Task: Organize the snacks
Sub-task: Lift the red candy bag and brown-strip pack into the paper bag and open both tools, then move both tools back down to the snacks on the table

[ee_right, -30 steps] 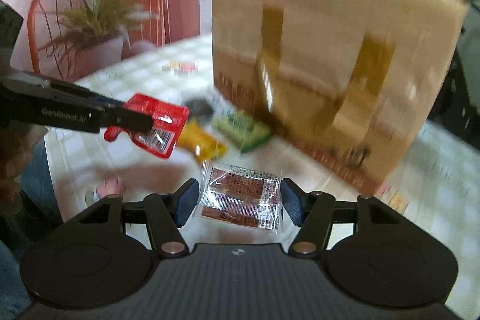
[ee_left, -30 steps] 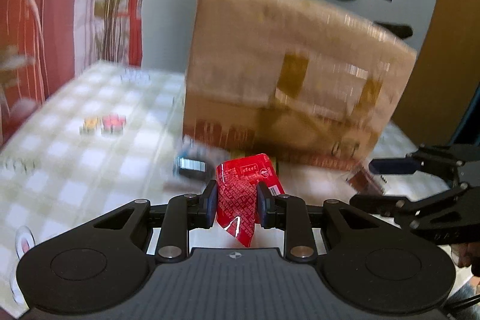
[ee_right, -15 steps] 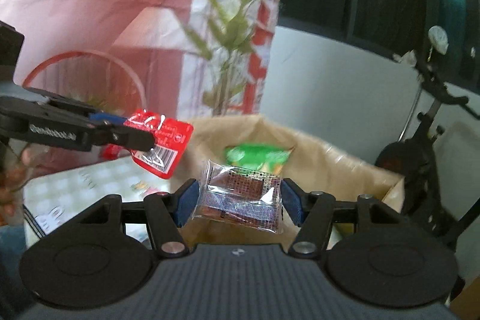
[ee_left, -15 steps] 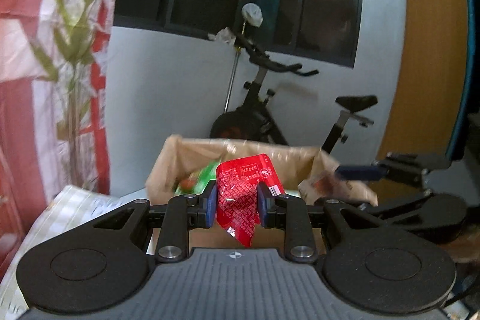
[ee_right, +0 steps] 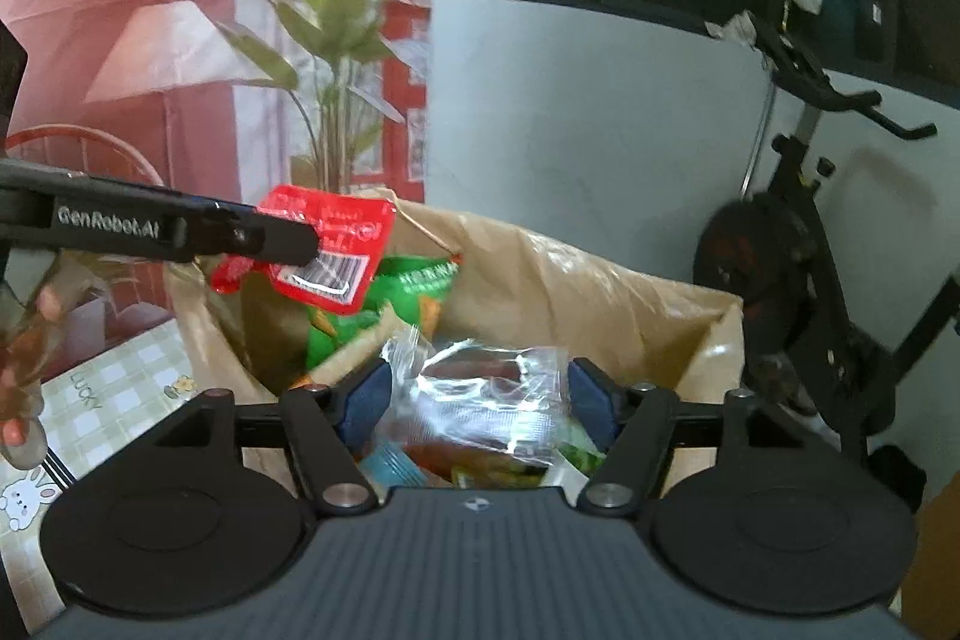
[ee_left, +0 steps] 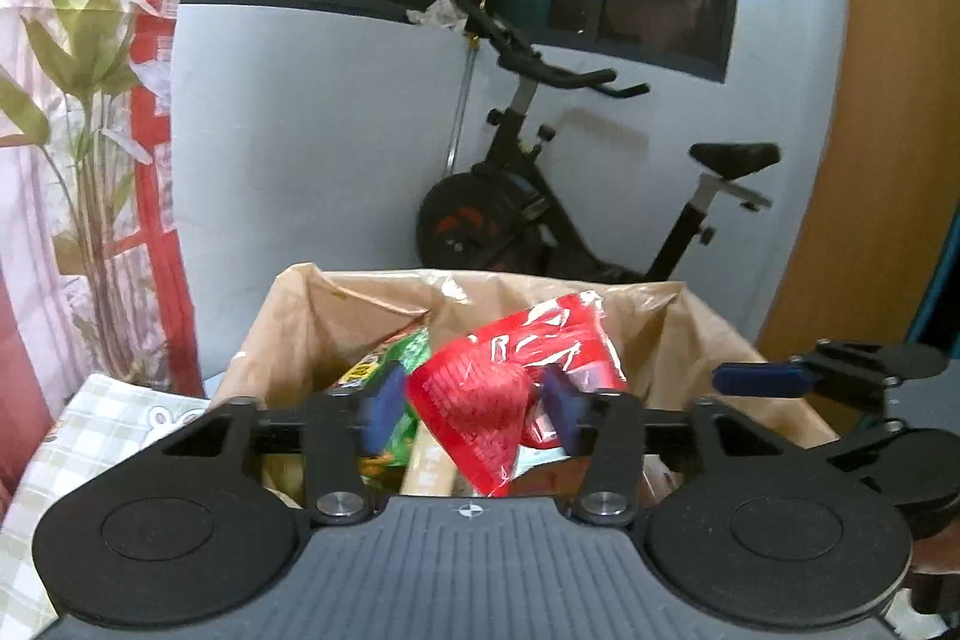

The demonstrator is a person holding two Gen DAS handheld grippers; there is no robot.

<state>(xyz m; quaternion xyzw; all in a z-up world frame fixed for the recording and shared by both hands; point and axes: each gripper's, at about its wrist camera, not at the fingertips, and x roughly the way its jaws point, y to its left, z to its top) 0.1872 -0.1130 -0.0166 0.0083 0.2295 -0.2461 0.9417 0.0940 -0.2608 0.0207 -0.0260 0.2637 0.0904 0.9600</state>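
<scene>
Red packet [ee_left: 504, 400] sits loose between the opening left tool [ee_left: 474, 409] pads; the right tool [ee_right: 480, 400] likewise loosens around the clear packet [ee_right: 486, 400], both above the paper bag [ee_right: 600, 292].

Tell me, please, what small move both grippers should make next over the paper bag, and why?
Probably draw both back clear of the bag: the left gripper and right gripper have just been opening, and the red packet and clear packet sit loose above its mouth.

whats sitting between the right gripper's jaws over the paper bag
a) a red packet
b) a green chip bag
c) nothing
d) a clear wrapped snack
d: in the right wrist view a clear wrapped snack lies between the blue pads of the right gripper, above the open brown paper bag.
</scene>
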